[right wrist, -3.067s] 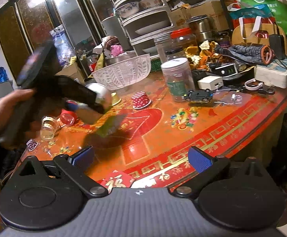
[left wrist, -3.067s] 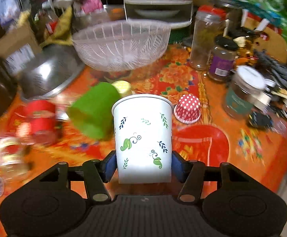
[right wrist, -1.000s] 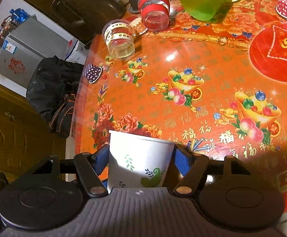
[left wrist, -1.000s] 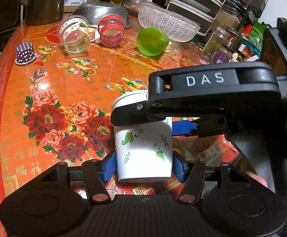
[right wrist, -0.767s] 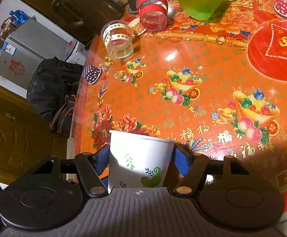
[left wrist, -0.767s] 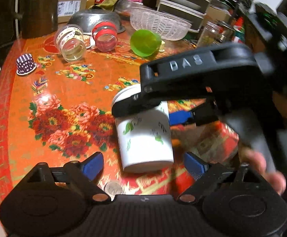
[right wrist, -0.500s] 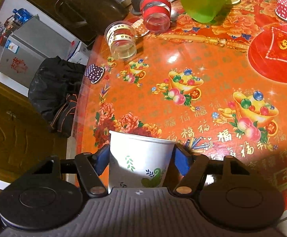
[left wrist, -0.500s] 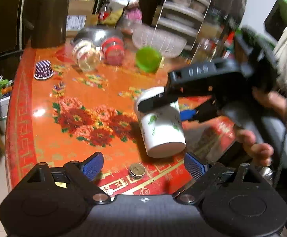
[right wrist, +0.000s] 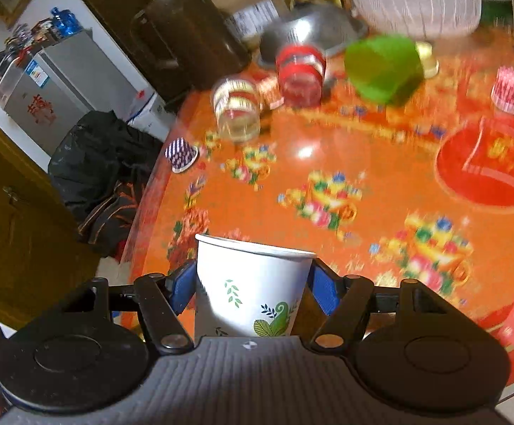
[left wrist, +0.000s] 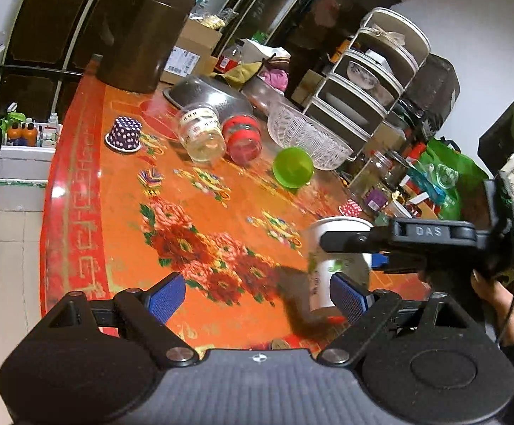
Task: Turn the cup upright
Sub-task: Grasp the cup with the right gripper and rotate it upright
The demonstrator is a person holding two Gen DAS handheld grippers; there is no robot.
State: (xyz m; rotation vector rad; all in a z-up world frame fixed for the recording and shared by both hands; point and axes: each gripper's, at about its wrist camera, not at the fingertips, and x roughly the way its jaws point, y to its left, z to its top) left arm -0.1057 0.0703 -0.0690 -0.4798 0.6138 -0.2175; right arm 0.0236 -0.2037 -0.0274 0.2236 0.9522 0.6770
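While left tongs (left wrist: 257, 294) gape, cup (right wrist: 250, 290) upright between right tongs (right wrist: 251, 288).

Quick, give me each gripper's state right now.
Left gripper: open, holding nothing.
Right gripper: shut on the white paper cup, rim up.

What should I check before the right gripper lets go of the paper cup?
1. Paper cup rim up: ok.
2. Right gripper fingers clamped on both cup sides: ok.
3. Left gripper open and off the cup: ok.
4. Cup base resting on the table: cannot tell, base partly hidden.
5. Cup standing straight: cannot tell, fisheye distortion.
6. Coin near the table edge clear of the cup: ok.
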